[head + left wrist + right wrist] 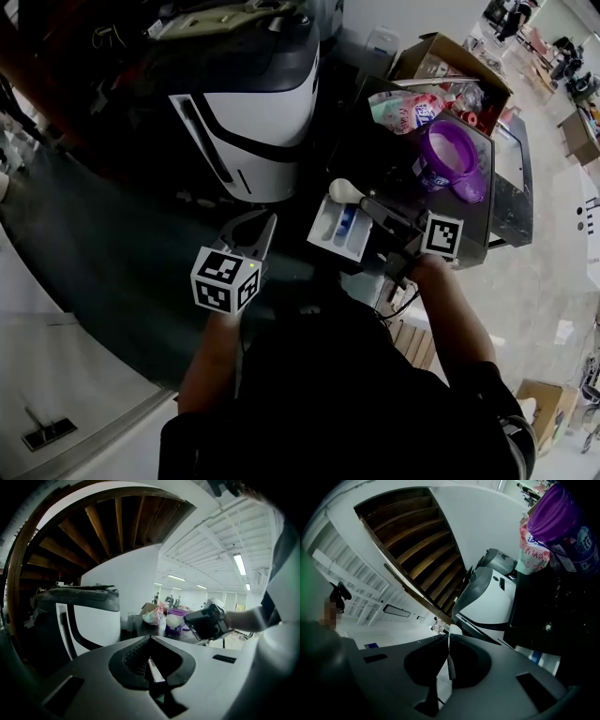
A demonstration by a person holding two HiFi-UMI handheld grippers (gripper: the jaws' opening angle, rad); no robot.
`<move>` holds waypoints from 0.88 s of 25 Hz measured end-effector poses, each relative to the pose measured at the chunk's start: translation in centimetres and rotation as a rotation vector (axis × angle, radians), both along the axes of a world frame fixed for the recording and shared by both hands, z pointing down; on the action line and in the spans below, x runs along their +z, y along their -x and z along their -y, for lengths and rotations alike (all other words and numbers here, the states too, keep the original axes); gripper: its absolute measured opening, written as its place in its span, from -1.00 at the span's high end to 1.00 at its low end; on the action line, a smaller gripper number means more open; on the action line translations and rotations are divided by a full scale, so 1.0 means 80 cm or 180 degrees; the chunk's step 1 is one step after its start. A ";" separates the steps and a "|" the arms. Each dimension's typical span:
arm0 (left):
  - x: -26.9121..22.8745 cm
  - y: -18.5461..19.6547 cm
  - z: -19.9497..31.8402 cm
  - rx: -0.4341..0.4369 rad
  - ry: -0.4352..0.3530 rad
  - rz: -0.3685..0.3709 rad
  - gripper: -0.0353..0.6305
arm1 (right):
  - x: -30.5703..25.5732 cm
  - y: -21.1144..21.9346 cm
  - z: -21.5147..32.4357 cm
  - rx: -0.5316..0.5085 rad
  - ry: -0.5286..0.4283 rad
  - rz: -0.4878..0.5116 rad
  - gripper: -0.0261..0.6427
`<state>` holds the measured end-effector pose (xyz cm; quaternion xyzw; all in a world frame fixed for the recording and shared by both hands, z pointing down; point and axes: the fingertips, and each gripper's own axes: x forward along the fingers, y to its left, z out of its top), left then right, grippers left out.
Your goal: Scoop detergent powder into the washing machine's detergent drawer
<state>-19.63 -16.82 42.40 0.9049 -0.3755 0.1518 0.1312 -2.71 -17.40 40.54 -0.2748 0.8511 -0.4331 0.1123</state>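
My right gripper (pixel 449 637) has its jaws pressed together on the thin white handle of the scoop (pixel 343 190). A pale sliver of it shows past the fingertips in the right gripper view. In the head view the scoop's rounded white bowl sits at the far end of those jaws, over the 11 o'clock corner of the detergent drawer (pixel 321 234). I cannot tell whether it touches the rim.

The drawer stands pulled out, white with a blue compartment in the middle. Its near edge lies just beside my right gripper's body.

My left gripper (pixel 150 638) has its jaws closed tip to tip, with nothing between them. It hangs at 9 o'clock from the drawer, apart from it, with dark open space around it.

The purple detergent tub (pixel 452 159) stands at 2 o'clock from the drawer on the washing machine's dark top (pixel 375 141), well apart from the scoop. A cardboard box (pixel 450 47) lies beyond the tub at 12 o'clock. A large white and black appliance (pixel 262 122) crowds the drawer's 11 o'clock side, so the free room is toward 9 o'clock.
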 end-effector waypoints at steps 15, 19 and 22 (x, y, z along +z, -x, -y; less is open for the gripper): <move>0.056 -0.033 0.023 0.0111 0.0247 0.0001 0.87 | 0.082 -0.028 -0.002 0.0243 0.0217 -0.0075 0.86; 0.070 -0.045 0.027 0.0151 0.0292 -0.0041 0.87 | 0.096 -0.027 0.002 0.0276 0.0290 -0.0104 0.86; 0.082 -0.052 0.028 0.0168 0.0348 -0.0077 0.87 | 0.105 -0.027 0.004 0.0269 0.0322 -0.0161 0.86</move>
